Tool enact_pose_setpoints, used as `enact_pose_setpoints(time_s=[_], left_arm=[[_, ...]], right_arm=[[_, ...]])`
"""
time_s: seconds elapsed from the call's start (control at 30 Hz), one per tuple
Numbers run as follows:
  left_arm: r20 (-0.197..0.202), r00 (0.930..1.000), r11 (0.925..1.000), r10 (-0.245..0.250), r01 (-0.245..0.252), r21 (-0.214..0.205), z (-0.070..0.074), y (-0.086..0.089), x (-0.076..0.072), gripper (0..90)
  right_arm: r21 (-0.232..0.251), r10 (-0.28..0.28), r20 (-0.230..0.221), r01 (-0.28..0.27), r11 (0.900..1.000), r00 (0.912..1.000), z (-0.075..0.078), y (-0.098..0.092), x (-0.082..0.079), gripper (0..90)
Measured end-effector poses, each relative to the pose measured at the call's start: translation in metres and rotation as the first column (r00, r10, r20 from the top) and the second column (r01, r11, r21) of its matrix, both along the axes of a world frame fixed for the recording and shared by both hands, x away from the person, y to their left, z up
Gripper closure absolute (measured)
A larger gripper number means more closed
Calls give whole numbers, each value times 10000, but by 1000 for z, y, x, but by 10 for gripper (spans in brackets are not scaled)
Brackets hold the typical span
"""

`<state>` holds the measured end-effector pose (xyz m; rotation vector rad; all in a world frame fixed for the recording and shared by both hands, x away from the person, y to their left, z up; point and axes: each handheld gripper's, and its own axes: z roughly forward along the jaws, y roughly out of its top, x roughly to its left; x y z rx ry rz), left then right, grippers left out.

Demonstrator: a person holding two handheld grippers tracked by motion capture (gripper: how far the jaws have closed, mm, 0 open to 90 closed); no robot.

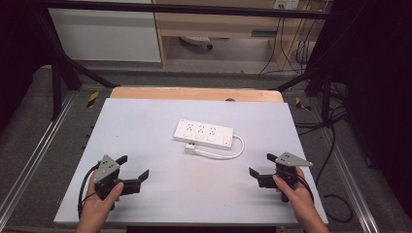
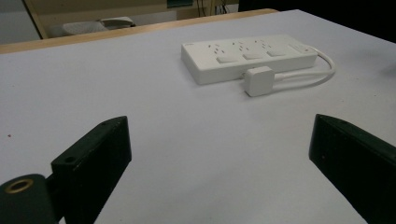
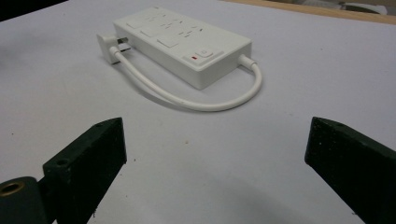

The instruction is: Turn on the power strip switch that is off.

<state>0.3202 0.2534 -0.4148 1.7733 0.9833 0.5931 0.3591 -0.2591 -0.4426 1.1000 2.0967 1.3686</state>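
Observation:
A white power strip (image 1: 203,134) lies flat near the middle of the white table (image 1: 145,126). Its short white cable (image 1: 228,154) loops round to a white plug (image 1: 190,149) resting against the strip's near side. My left gripper (image 1: 134,166) is held low at the front left, jaws wide open and empty. At the front right my right gripper (image 1: 261,164) is also open with nothing in it. In the left gripper view the power strip (image 2: 247,57) and plug (image 2: 258,80) lie ahead to the right. In the right gripper view the power strip (image 3: 182,41), its red-marked switch (image 3: 200,54) and cable (image 3: 201,103) lie ahead.
A wooden strip (image 1: 194,93) borders the table's far edge. Metal rails (image 1: 29,160) run along both sides on the grey floor. A cabinet (image 1: 104,34) and trailing wires (image 1: 291,43) stand beyond the table. Bare tabletop surrounds the power strip.

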Motion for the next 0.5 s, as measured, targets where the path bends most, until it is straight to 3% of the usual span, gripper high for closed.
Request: enact_pose_setpoints(time_s=[0.37,0.5], left_arm=[[-14,10000,9999,-98,98,64,-1,-2,1,59],[-22,10000,9999,-89,89,68,-1,-2,0,58]], right_arm=[[-324,258,125,-254,9992,9996,-4,26,13,62],[-662,118,-180,-130,9977,9998,-7,31,15,63]])
